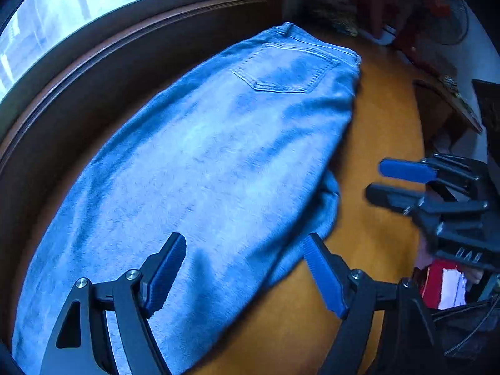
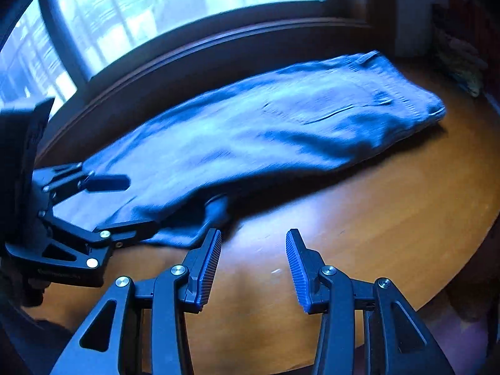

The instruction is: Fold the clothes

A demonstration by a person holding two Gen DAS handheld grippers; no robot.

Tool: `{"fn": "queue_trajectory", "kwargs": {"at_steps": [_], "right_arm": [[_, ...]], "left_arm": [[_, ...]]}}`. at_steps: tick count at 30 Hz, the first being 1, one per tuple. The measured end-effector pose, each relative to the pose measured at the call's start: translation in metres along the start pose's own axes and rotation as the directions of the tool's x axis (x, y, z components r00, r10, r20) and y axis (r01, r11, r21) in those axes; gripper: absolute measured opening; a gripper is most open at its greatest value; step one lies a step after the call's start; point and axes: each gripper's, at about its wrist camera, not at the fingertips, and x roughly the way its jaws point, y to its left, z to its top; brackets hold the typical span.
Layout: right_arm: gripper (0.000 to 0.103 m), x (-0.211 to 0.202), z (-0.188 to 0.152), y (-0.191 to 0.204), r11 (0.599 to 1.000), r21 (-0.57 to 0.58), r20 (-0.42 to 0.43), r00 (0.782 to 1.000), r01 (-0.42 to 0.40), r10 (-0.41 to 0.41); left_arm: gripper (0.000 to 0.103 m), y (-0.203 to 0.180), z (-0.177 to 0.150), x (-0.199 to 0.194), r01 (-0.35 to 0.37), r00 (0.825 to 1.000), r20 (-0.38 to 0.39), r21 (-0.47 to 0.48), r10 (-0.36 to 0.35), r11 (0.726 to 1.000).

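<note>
Blue pads of the left gripper (image 1: 243, 273) stood wide apart, hovering over the near end of the jeans (image 1: 200, 162), gripping nothing. Those jeans lay folded lengthwise along the table (image 1: 375, 143) beside the window (image 1: 93, 6), pocket up, waistband at the far end. A loose flap bulged at the edge nearest the right gripper (image 2: 253, 268). If only the top layer were pinched there, the layers would likely slide apart and the fold skew. That right gripper hung off the cloth over bare wood, its fingers also spread and empty, aimed toward the flap.
</note>
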Motion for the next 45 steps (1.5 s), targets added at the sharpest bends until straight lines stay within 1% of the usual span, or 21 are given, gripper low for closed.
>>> {"fn": "queue_trajectory", "kwargs": {"at_steps": [3,5,8,9,11,14,17,21,22,24,26,30,31,33,35,36,37,38,39,43,45], "right_arm": [[0.044,0.01,-0.002,0.005,1.0,-0.003,-0.006,1.0,-0.018,0.018],[0.044,0.018,0.001,0.006,0.999,0.015,-0.013,0.999,-0.031,0.031],[0.044,0.028,0.009,0.013,1.0,0.001,-0.008,1.0,-0.008,0.008],[0.043,0.03,0.011,0.015,1.0,-0.007,-0.009,1.0,0.001,-0.001],[0.043,0.033,0.013,0.02,0.999,-0.017,-0.001,1.0,0.028,-0.028],[0.043,0.035,0.013,0.025,0.998,-0.014,0.013,0.998,0.063,-0.063],[0.043,0.033,0.008,0.026,0.996,-0.016,0.024,0.996,0.082,-0.082],[0.043,0.024,0.002,0.032,0.991,-0.03,0.036,0.991,0.127,-0.126],[0.043,0.02,0.002,0.036,0.989,-0.048,0.055,0.989,0.141,-0.139],[0.043,0.014,0.003,0.05,0.981,-0.106,0.103,0.983,0.161,-0.15],[0.043,0.018,0.007,0.065,0.968,-0.173,0.125,0.979,0.184,-0.163],[0.041,0.041,0.012,0.083,0.937,-0.275,0.113,0.975,0.218,-0.193],[0.041,0.047,0.012,0.086,0.924,-0.3,0.12,0.97,0.238,-0.211],[0.035,0.054,0.01,0.093,0.889,-0.351,0.147,0.955,0.294,-0.257],[0.034,0.057,0.009,0.094,0.868,-0.372,0.166,0.944,0.327,-0.284],[0.033,0.058,0.01,0.093,0.866,-0.372,0.172,0.942,0.334,-0.289],[0.029,0.059,0.011,0.092,0.865,-0.366,0.177,0.939,0.342,-0.296],[0.02,0.06,0.011,0.091,0.862,-0.361,0.18,0.934,0.356,-0.31],[0.017,0.06,0.012,0.09,0.86,-0.355,0.183,0.929,0.368,-0.322],[0.014,0.042,0.008,0.079,0.896,-0.286,0.203,0.936,0.339,-0.289],[0.013,0.023,0.004,0.072,0.918,-0.244,0.223,0.939,0.314,-0.262]], "left_arm": [[0.077,-0.007,-0.007,-0.009,0.001,0.999,0.034,0.051,-0.002,0.999],[0.077,-0.011,-0.009,-0.008,-0.015,0.998,0.063,0.07,0.01,0.997],[0.077,-0.009,-0.009,-0.002,-0.047,0.995,0.086,0.062,0.042,0.997],[0.077,-0.005,-0.007,0.002,-0.073,0.993,0.094,0.055,0.067,0.996],[0.077,0.004,-0.004,0.002,-0.091,0.99,0.112,0.045,0.086,0.995],[0.077,0.018,0.003,0.0,-0.073,0.989,0.132,-0.006,0.073,0.997],[0.077,0.034,0.012,0.001,-0.039,0.987,0.153,-0.06,0.048,0.997],[0.077,0.051,0.017,0.011,0.013,0.992,0.13,-0.122,0.003,0.992],[0.077,0.055,0.018,0.014,0.021,0.992,0.124,-0.135,-0.004,0.991],[0.077,0.066,0.018,0.019,0.065,0.993,0.112,-0.189,-0.044,0.98],[0.077,0.073,0.018,0.022,0.107,0.991,0.107,-0.229,-0.084,0.967],[0.077,0.075,0.017,0.02,0.114,0.99,0.103,-0.237,-0.092,0.965],[0.077,0.075,0.016,0.02,0.116,0.99,0.103,-0.24,-0.094,0.964],[0.077,0.076,0.015,0.019,0.128,0.989,0.102,-0.246,-0.106,0.961],[0.077,0.076,0.014,0.016,0.147,0.987,0.102,-0.254,-0.125,0.956],[0.076,0.076,0.014,0.015,0.151,0.986,0.102,-0.253,-0.129,0.956],[0.076,0.076,0.014,0.013,0.154,0.986,0.102,-0.252,-0.132,0.955],[0.075,0.076,0.014,0.011,0.158,0.985,0.103,-0.251,-0.136,0.955],[0.075,0.076,0.014,0.01,0.16,0.985,0.103,-0.247,-0.138,0.956],[0.075,0.077,0.015,0.002,0.158,0.985,0.109,-0.242,-0.135,0.957],[0.075,0.08,0.013,-0.009,0.184,0.979,0.138,-0.253,-0.153,0.95]]}}
